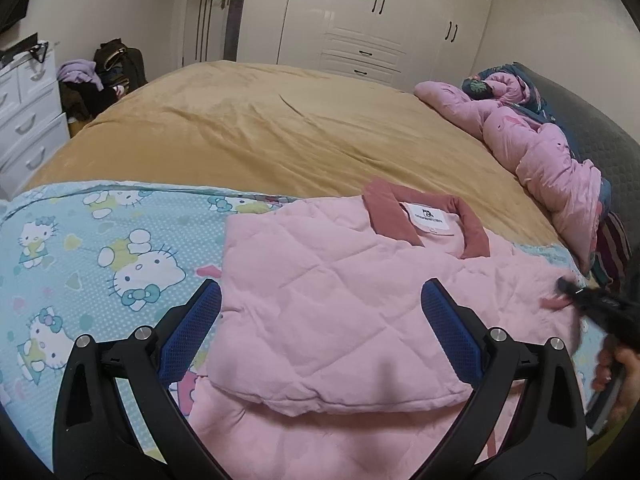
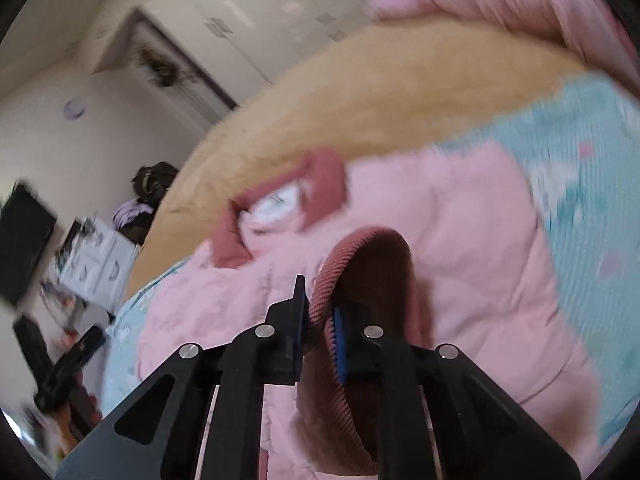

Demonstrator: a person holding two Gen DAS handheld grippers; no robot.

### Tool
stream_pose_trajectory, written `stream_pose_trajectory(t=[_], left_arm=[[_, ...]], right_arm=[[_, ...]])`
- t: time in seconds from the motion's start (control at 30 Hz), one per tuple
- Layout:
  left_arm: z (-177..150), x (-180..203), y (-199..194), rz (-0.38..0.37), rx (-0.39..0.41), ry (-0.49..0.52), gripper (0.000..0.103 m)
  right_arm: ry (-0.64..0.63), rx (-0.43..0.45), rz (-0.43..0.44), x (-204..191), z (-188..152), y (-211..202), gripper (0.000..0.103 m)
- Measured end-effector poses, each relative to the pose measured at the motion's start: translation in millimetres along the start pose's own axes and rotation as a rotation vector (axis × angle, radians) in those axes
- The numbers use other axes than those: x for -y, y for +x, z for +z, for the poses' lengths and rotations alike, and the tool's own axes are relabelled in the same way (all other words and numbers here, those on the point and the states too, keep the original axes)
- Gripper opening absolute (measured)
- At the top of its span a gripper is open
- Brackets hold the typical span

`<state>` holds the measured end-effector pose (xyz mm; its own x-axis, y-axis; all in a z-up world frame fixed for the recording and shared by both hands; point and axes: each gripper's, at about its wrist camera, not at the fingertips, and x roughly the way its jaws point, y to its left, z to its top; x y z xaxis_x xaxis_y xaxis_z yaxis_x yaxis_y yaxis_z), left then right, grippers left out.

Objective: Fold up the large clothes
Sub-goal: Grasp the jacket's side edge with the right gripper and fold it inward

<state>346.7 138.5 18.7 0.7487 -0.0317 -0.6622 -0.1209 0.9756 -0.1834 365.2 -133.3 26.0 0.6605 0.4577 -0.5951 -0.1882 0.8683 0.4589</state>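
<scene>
A pink quilted jacket [image 1: 320, 300] with a dark pink corduroy collar [image 1: 384, 212] lies on the bed, its left side folded over the body. My left gripper [image 1: 320, 304] is open and empty, hovering above the folded part. My right gripper [image 2: 318, 312] is shut on the jacket's dark pink ribbed sleeve cuff [image 2: 360, 264] and holds it raised over the jacket [image 2: 480, 248]. The right wrist view is blurred. In the left wrist view the right gripper [image 1: 568, 288] shows at the jacket's right edge.
The jacket rests on a light blue Hello Kitty sheet [image 1: 100, 260] over a tan bedspread [image 1: 280, 132]. A pink duvet [image 1: 540, 152] is bunched at the right by the headboard. White drawers [image 1: 28, 120] and bags [image 1: 116, 64] stand left; wardrobes [image 1: 380, 20] behind.
</scene>
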Motion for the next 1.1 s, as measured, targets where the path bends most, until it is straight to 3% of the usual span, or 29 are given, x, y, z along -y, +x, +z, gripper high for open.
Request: stream_pose_trajectory(t=[0.1,0.2,0.47,0.5,0.67,0.77,1.1], left_arm=[[1.0,1.8,7.1,0.002,-0.010,-0.007,0.094],[-0.4,8.4,17.8,-0.017,-0.033,-0.013,0.094],[-14.8,34.4,46.3,-0.058,-0.103,0.013,0.093],[-16.9,37.4,48.4,-0.070,-0.108,0.018,0.091],[-27.5,50.2,61.5,-0.094,-0.154,0.068,0.057],[-33.7,53.3,70.4,-0.101,-0.189,0.086,0.044],[-48.5,55.2,92.3,-0.085,-0.238,0.105,0.042]], right_arm=[[-0.149,0.097,-0.025,-27.6,18.5,-28.3,0.011],[-0.234,0.128,-0.067,-37.0,30.9,-38.3,0.011],[-0.217,0.088,-0.126,-14.5,26.7,-21.6,0.011],[-0.218,0.084,-0.134,-11.6,24.3,-19.3,0.011],[-0.199,0.057,-0.155,-1.5,13.7,-4.1,0.011],[-0.206,0.046,-0.170,0.2,8.5,1.3,0.011],[-0.244,0.022,-0.220,-8.5,2.1,12.8,0.012]])
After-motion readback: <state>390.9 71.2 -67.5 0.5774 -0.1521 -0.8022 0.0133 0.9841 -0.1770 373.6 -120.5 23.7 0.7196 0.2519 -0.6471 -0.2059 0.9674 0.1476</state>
